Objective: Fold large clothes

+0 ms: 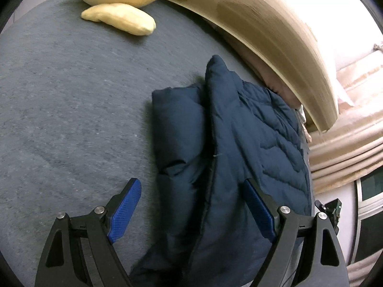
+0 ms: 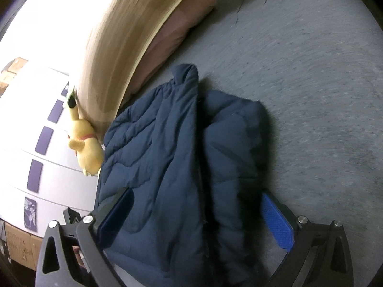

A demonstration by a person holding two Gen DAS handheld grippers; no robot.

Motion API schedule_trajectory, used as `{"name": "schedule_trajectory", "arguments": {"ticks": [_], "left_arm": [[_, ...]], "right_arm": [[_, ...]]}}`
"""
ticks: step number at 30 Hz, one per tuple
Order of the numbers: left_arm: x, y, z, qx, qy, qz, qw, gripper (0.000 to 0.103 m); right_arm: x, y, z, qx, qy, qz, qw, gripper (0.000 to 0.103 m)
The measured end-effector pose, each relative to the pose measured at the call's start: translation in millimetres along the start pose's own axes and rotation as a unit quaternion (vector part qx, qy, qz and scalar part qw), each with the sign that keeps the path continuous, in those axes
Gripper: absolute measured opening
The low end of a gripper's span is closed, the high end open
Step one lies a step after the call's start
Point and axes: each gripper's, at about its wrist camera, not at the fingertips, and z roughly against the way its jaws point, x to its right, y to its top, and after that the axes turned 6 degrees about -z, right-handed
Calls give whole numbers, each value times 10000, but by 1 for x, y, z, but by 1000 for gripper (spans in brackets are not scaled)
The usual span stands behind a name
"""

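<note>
A navy quilted puffer jacket (image 1: 229, 143) lies folded into a long bundle on the grey bed cover (image 1: 71, 95), close to the wooden headboard (image 1: 275, 28). My left gripper (image 1: 194, 191) is open, its jaws wide apart over the near end of the jacket, one blue pad on each side. The jacket also shows in the right wrist view (image 2: 177, 157). My right gripper (image 2: 198, 205) is open too, jaws spread wide around the jacket's near end. Neither gripper pinches the fabric.
A yellow plush toy (image 1: 119, 0) lies on the bed at the far left. A pink pillow (image 2: 182, 31) leans along the headboard (image 2: 134, 35). Another yellow plush (image 2: 86, 146) sits by the headboard's end. White drawers (image 2: 43, 143) stand beyond the bed.
</note>
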Motion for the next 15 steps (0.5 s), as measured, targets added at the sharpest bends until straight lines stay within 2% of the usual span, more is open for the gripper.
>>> {"name": "schedule_trajectory", "arguments": {"ticks": [3, 4, 5, 7, 8, 10, 13, 15], "left_arm": [[5, 0, -5, -12, 81, -86, 9999, 83], [5, -1, -6, -38, 101, -125, 9999, 74], [6, 2, -11, -74, 44, -134, 9999, 59], [14, 2, -17, -103, 113, -189, 9997, 50], [18, 2, -19, -103, 163, -269, 9995, 41], [28, 3, -20, -130, 312, -393, 9987, 32], [46, 8, -21, -155, 610, -601, 9962, 21], [59, 12, -18, -113, 805, -709, 9942, 17]], "right_arm": [[-4, 0, -11, -129, -123, 58, 9998, 96], [-5, 0, -15, -171, -229, 72, 9996, 95], [-7, 0, -19, -197, -318, 86, 9993, 91], [-12, -1, -24, -274, -442, 146, 9985, 74], [-14, -1, -26, -337, -472, 163, 9982, 69], [-23, -2, -27, -469, -503, 271, 9973, 48], [-44, -4, -28, -481, -782, 579, 9941, 33], [-56, -4, -25, -437, -875, 675, 9929, 27]]}}
